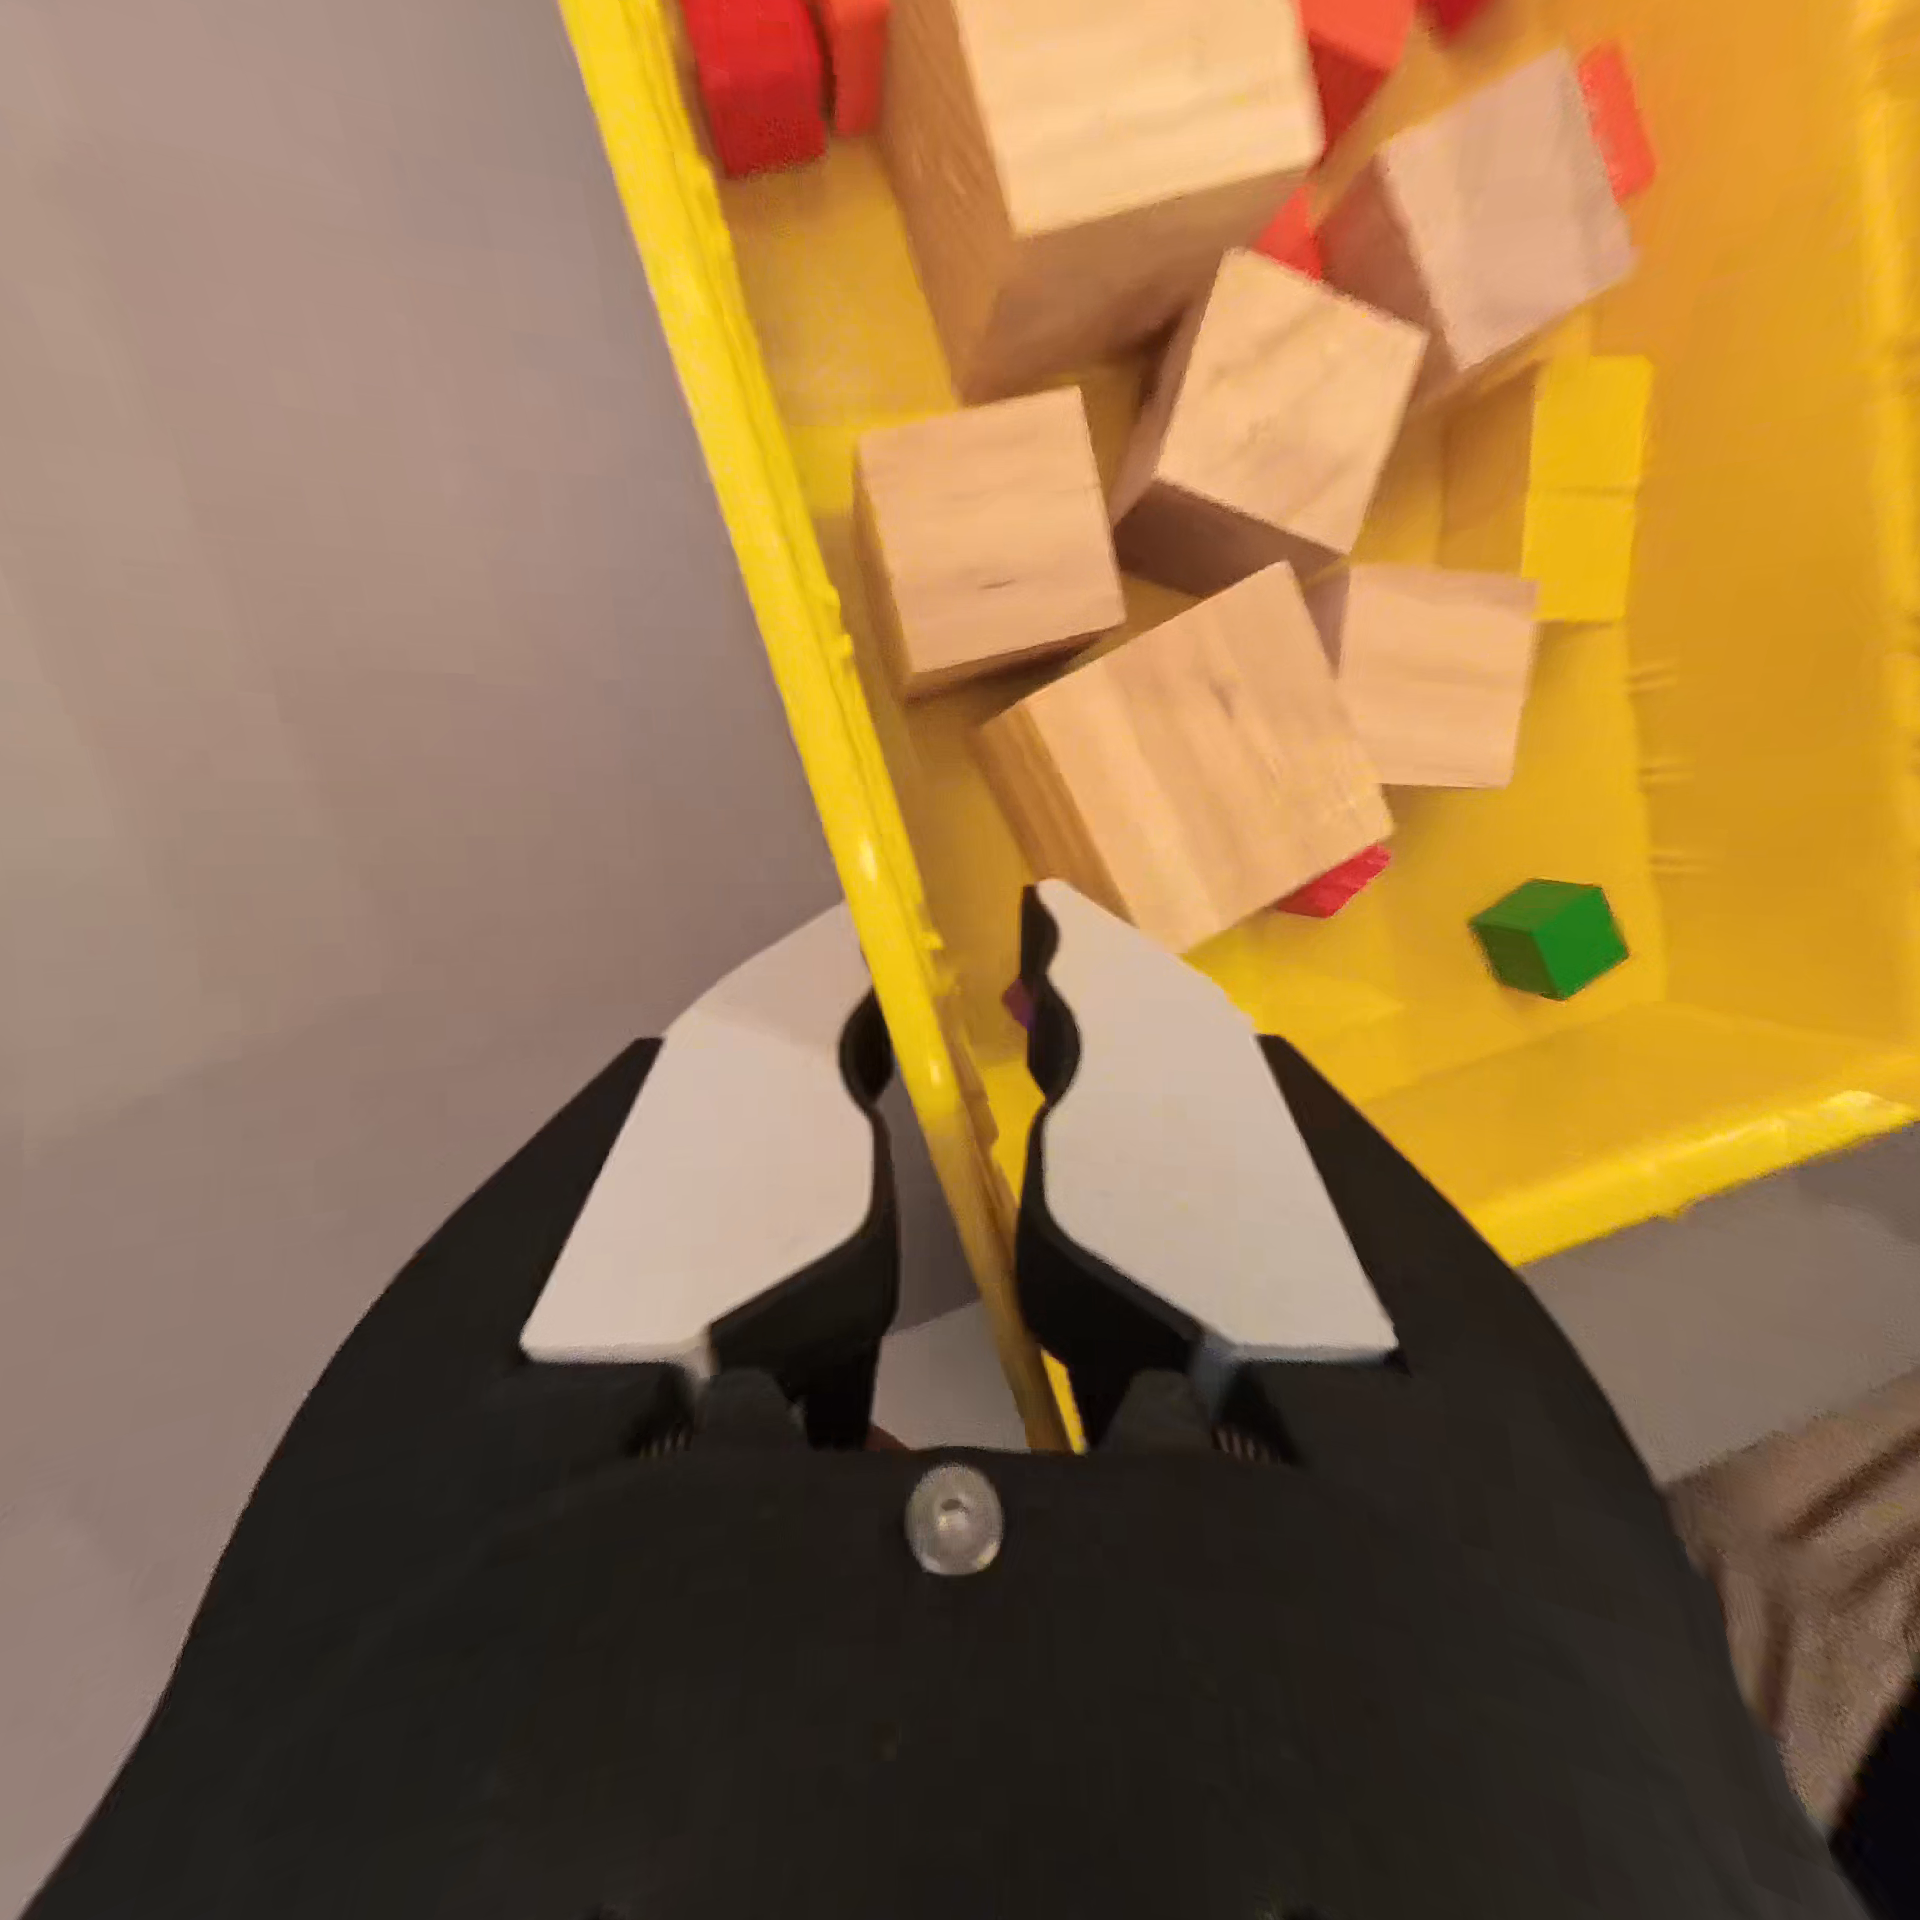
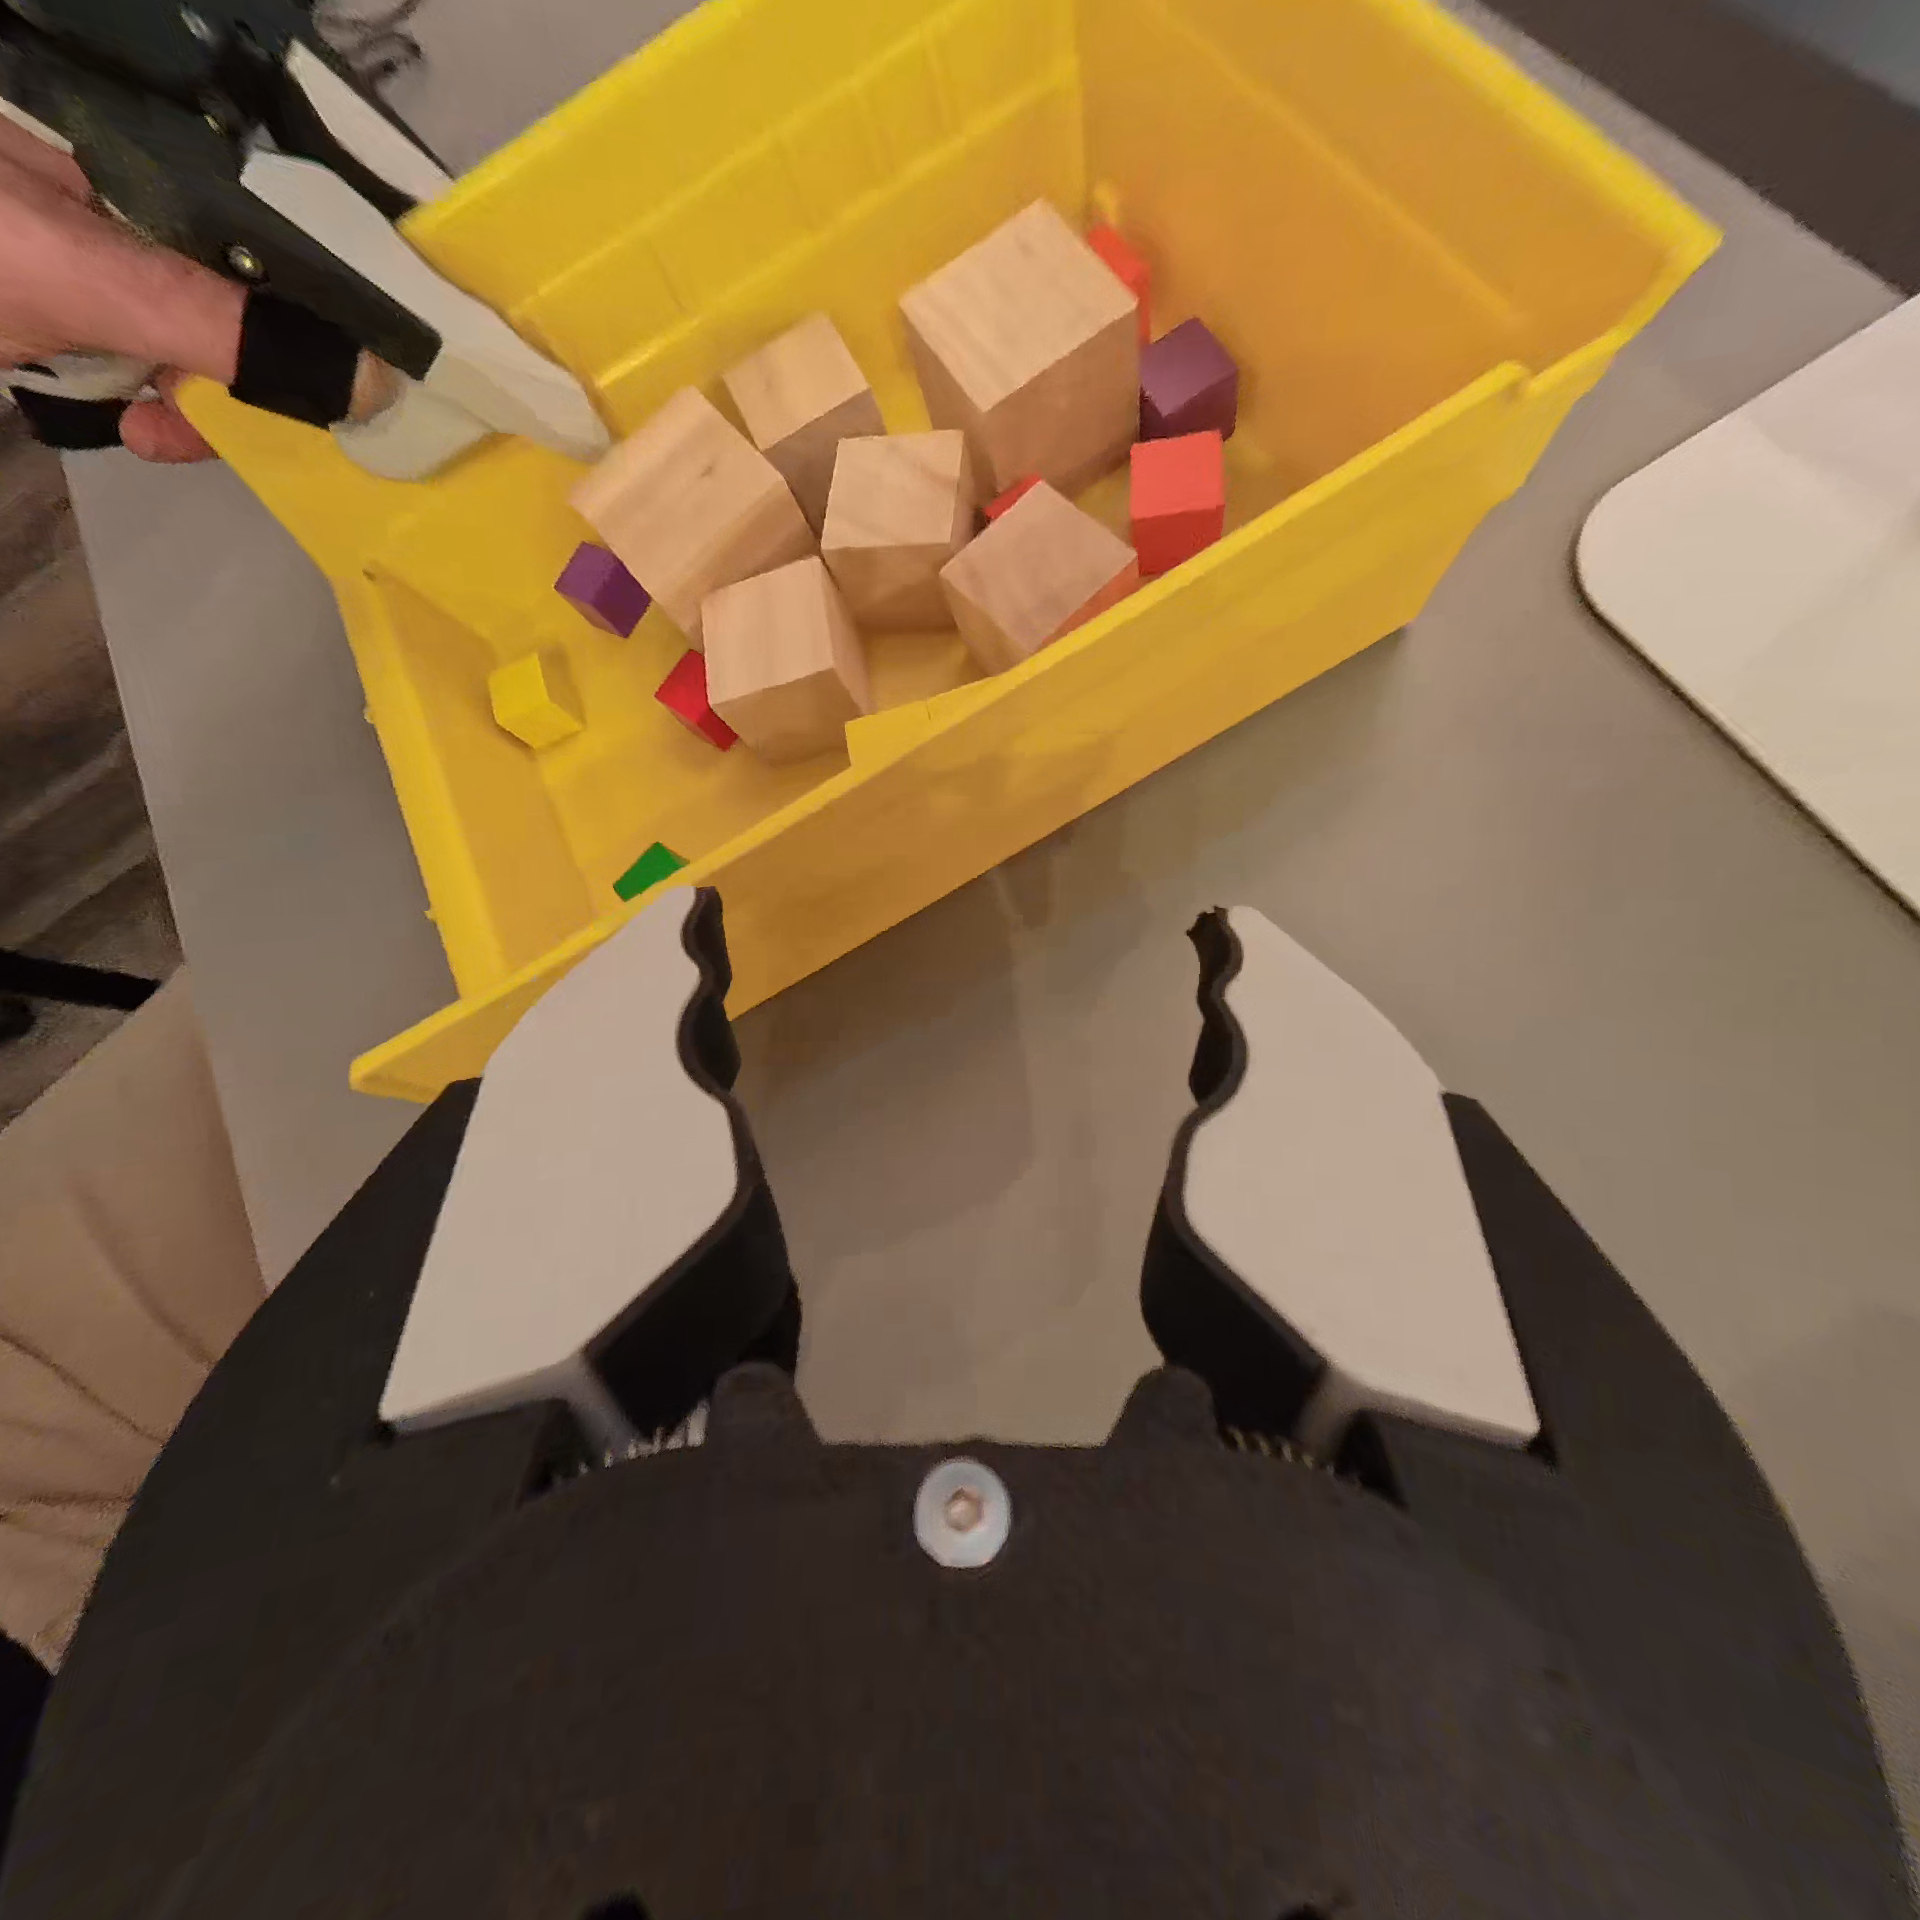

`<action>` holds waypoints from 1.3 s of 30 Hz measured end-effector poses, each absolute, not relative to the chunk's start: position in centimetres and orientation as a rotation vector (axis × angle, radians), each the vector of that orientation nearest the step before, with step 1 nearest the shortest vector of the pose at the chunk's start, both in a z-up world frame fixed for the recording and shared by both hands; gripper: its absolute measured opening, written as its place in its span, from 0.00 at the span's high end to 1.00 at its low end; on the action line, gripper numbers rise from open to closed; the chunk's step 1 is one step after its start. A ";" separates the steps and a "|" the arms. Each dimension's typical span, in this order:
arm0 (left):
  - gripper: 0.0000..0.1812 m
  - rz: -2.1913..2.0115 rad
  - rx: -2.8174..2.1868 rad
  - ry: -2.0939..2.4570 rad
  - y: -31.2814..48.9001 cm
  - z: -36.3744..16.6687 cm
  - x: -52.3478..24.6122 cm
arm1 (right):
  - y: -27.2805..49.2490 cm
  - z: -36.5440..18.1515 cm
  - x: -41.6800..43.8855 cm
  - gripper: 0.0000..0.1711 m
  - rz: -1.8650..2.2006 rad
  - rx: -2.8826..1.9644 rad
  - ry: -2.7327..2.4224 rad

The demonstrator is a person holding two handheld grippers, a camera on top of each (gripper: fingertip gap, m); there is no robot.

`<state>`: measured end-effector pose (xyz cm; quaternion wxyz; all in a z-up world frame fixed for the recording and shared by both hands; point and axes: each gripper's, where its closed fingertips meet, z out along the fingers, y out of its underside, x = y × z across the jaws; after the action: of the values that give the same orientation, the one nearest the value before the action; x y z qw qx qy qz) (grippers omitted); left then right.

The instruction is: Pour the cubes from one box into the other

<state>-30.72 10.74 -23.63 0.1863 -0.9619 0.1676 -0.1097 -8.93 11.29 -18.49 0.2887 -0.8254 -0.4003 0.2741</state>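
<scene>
A yellow plastic box lies on the grey table and looks tilted. It holds several large pale wooden cubes and small coloured ones: purple, orange-red, red, yellow and green. My left gripper is shut on the box's side wall, one finger inside and one outside; it also shows in the right wrist view. The wooden cubes look blurred. My right gripper is open and empty above the table, just in front of the box's near wall.
A white flat object with a rounded corner lies on the table to the right. A hand holds the left gripper. A beige cushion is beside the table's left edge. No second box is in view.
</scene>
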 end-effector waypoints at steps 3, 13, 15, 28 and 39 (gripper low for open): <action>0.95 -0.199 -2.710 0.470 10.8 -23.9 -30.8 | 10.8 -19.3 -9.1 0.58 0.778 -2.233 -1.083; 0.83 -0.337 -2.783 0.538 6.6 -23.4 -26.1 | 10.5 -18.7 -5.6 0.78 0.725 -2.260 -1.043; 0.81 -0.422 -2.737 0.491 7.0 -22.6 -26.0 | 10.5 -17.7 -5.0 0.73 0.710 -2.242 -1.012; 0.77 -0.544 -2.680 0.499 10.9 -22.7 -25.8 | 8.6 -17.6 -7.0 0.62 0.802 -2.289 -0.989; 0.84 -0.553 -2.730 0.486 11.9 -22.9 -26.1 | 9.8 -20.6 -9.1 0.83 0.777 -2.418 -1.067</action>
<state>-26.07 11.86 -22.92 0.1563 -0.9537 0.1696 -0.1930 -9.10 9.76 -20.55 0.1924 -0.8613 -0.3801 0.2769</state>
